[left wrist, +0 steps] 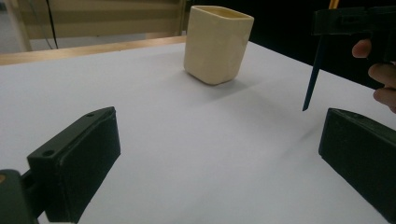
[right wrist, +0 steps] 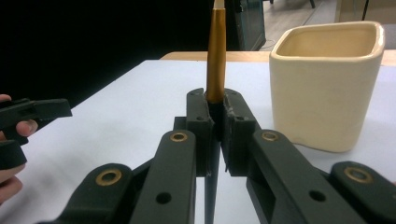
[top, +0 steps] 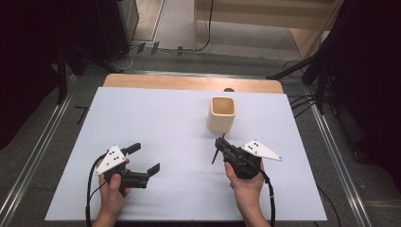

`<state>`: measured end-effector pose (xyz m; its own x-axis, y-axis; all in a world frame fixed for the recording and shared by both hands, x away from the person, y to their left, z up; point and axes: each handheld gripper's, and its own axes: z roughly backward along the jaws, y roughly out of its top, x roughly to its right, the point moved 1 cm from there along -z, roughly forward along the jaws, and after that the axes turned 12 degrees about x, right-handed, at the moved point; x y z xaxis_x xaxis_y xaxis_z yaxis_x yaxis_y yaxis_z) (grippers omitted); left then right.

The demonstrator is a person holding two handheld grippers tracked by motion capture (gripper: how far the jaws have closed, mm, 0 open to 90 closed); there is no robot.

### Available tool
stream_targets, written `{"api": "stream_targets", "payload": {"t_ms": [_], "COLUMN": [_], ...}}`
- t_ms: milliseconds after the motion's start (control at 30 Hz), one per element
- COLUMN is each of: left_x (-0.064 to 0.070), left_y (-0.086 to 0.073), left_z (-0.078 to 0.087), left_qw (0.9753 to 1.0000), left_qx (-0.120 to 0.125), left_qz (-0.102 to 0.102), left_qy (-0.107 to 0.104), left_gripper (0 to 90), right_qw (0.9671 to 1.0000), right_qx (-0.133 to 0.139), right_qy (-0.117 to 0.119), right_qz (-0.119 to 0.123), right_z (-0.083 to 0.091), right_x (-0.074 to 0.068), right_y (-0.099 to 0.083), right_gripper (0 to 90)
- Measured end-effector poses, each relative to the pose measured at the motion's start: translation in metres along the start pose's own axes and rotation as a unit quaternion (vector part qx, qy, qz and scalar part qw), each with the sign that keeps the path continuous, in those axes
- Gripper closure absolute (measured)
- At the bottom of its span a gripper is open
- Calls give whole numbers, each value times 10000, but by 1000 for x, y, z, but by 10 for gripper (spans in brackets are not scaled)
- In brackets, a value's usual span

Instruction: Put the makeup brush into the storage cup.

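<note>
Paintbrush — gold ferrule, dark blue handle — is pinched upright between the pressed-together fingers of the right gripper, held above the tabletop with its pointed handle end hanging down, clear of the surface in the left gripper view.

Largest first: the white-covered tabletop, bare over most of its area, a strip of wood showing at the far edge. Next, the cream square cup, open-topped, standing upright toward the far right of centre. The right gripper sits just in front of it, near but apart. The left gripper hovers over the near left, fingers spread wide, nothing between them.

Step in hand, as judged: carrying the paintbrush to the cup for dropping in. The next move calls for lifting until the handle tip clears the rim, moving forward over the opening, then lowering — keeping the shaft near vertical so it does not catch the rim and tip the cup.

Room: open surface on all sides of the cup; the left gripper is well apart and out of the path.
</note>
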<state>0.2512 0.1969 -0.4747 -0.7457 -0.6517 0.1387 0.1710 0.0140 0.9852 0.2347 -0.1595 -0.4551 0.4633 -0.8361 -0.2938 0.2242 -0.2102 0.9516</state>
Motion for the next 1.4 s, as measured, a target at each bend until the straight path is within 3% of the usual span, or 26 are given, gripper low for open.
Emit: {"api": "stream_targets", "payload": {"t_ms": [267, 500, 1400], "left_x": [-10, -22, -35], "left_y": [0, -2, -12], "left_z": [16, 36, 70], "left_qw": [9998, 9991, 9972], "left_qx": [115, 161, 80], "left_qz": [-33, -38, -114], "left_qy": [133, 395, 735], "left_gripper": [0, 0, 0], "right_qw": [9998, 9994, 9973], "right_qx": [-17, 111, 401], "right_qy": [-47, -151, -370], "right_qz": [197, 287, 487], "right_z": [2, 6, 1], "right_x": [3, 13, 26], "right_y": [2, 14, 58], "right_gripper": [840, 840, 841]}}
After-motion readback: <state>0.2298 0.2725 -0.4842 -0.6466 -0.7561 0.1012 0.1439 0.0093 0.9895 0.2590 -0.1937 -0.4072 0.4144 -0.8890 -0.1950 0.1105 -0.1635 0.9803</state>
